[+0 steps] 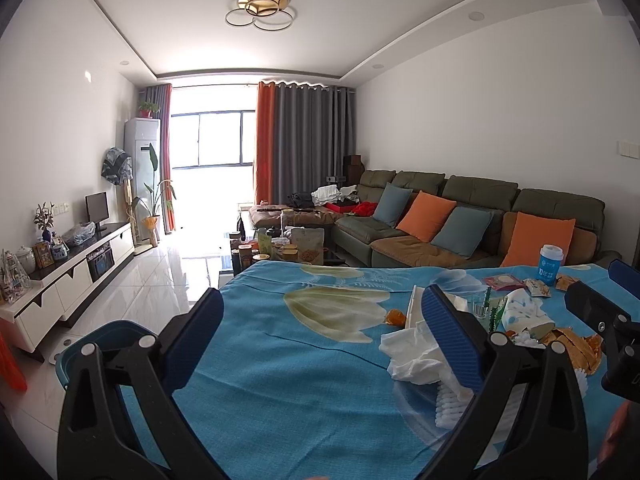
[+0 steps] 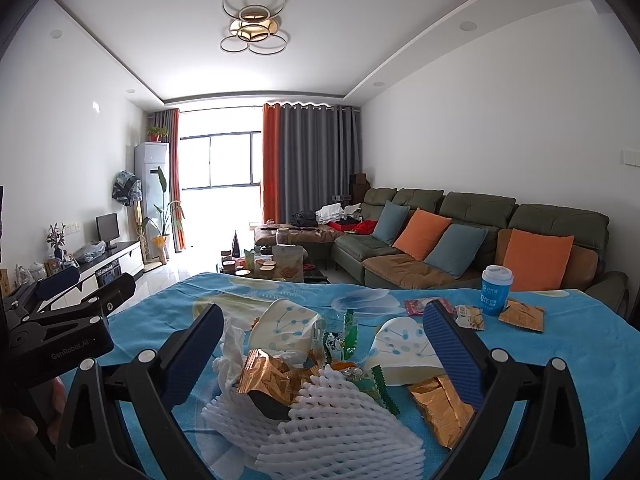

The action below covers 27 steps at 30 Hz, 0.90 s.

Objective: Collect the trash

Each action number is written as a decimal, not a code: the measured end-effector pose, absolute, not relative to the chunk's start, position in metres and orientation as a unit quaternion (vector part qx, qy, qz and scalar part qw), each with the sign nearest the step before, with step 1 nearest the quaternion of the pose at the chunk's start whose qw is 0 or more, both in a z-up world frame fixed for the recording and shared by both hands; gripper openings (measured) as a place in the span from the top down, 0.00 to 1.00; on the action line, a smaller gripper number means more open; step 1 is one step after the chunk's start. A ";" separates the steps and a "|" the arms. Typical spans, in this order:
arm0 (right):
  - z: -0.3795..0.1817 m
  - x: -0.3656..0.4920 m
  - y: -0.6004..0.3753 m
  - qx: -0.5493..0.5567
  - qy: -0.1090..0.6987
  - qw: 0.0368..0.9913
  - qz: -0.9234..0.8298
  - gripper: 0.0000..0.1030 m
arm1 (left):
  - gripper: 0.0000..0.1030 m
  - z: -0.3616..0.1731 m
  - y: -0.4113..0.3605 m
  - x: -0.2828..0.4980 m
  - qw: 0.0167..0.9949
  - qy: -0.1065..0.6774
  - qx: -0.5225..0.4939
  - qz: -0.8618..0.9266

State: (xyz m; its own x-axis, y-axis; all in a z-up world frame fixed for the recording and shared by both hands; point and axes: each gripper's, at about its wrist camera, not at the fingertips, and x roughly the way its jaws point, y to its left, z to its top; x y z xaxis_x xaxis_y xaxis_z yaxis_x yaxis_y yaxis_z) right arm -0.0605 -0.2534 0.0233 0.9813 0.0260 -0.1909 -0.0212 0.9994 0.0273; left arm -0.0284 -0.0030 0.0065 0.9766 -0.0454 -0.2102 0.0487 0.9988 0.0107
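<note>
Both grippers spread wide and empty over a litter pile on a blue floral tablecloth (image 2: 520, 344).

Right gripper (image 2: 325, 354) — jaws far apart, gripping nothing, straddling the heap: white foam fruit net (image 2: 340, 420) nearest the camera, gold foil wrapper (image 2: 268, 376) touching it, crumpled tissue (image 2: 230, 344) by the left finger, two crushed dotted paper cups (image 2: 286, 326), green wrappers between them, a second gold wrapper (image 2: 440, 402) by the right finger. Left gripper (image 1: 320, 334) — equally wide, nothing held; its right finger hangs just above crumpled tissue (image 1: 412, 354), over bare cloth otherwise. Blue lidded cup (image 2: 495, 290) stands upright toward the far edge, an orange sachet (image 2: 522, 314) just beside it. Teal bin (image 1: 116, 334) shows behind the left gripper's left finger, off the table's left edge.
</note>
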 end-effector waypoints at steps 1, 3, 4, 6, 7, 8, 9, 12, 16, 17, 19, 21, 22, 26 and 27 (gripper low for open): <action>0.023 -0.060 -0.253 0.013 0.097 0.995 0.011 0.06 | 0.05 0.007 -0.004 -0.028 0.994 0.105 0.008 -0.023; 0.023 -0.061 -0.253 0.014 0.096 0.995 0.012 0.06 | 0.05 0.005 0.000 -0.031 0.994 0.105 0.007 -0.024; 0.023 -0.061 -0.253 0.014 0.096 0.995 0.012 0.06 | 0.05 0.005 0.000 -0.031 0.994 0.104 0.007 -0.024; 0.023 -0.061 -0.253 0.013 0.097 0.995 0.012 0.06 | 0.05 0.005 0.000 -0.031 0.994 0.104 0.007 -0.024; 0.023 -0.061 -0.253 0.013 0.096 0.995 0.012 0.06 | 0.05 0.006 0.000 -0.031 0.994 0.104 0.007 -0.022; 0.023 -0.061 -0.253 0.013 0.096 0.995 0.012 0.06 | 0.05 0.006 0.000 -0.031 0.994 0.104 0.006 -0.023; 0.023 -0.060 -0.253 0.013 0.096 0.995 0.012 0.06 | 0.05 0.006 -0.001 -0.031 0.994 0.104 0.007 -0.023; 0.023 -0.061 -0.254 0.014 0.097 0.995 0.012 0.06 | 0.05 0.007 0.000 -0.032 0.994 0.104 0.006 -0.024; 0.023 -0.061 -0.254 0.014 0.096 0.995 0.012 0.06 | 0.05 0.008 0.000 -0.032 0.994 0.103 0.006 -0.024; 0.023 -0.061 -0.253 0.014 0.096 0.995 0.012 0.06 | 0.05 0.008 0.000 -0.032 0.994 0.103 0.006 -0.024; 0.023 -0.061 -0.253 0.014 0.097 0.995 0.012 0.06 | 0.05 0.007 0.000 -0.032 0.994 0.104 0.006 -0.024; 0.023 -0.061 -0.253 0.014 0.097 0.995 0.012 0.06 | 0.05 0.007 0.000 -0.033 0.994 0.103 0.006 -0.023; 0.023 -0.061 -0.253 0.014 0.097 0.995 0.012 0.06 | 0.05 0.008 0.000 -0.033 0.994 0.103 0.006 -0.023; 0.022 -0.061 -0.253 0.014 0.098 0.995 0.012 0.06 | 0.05 0.007 0.001 -0.033 0.994 0.105 0.005 -0.023; 0.022 -0.062 -0.253 0.014 0.097 0.995 0.012 0.06 | 0.05 0.007 0.001 -0.034 0.994 0.105 0.005 -0.023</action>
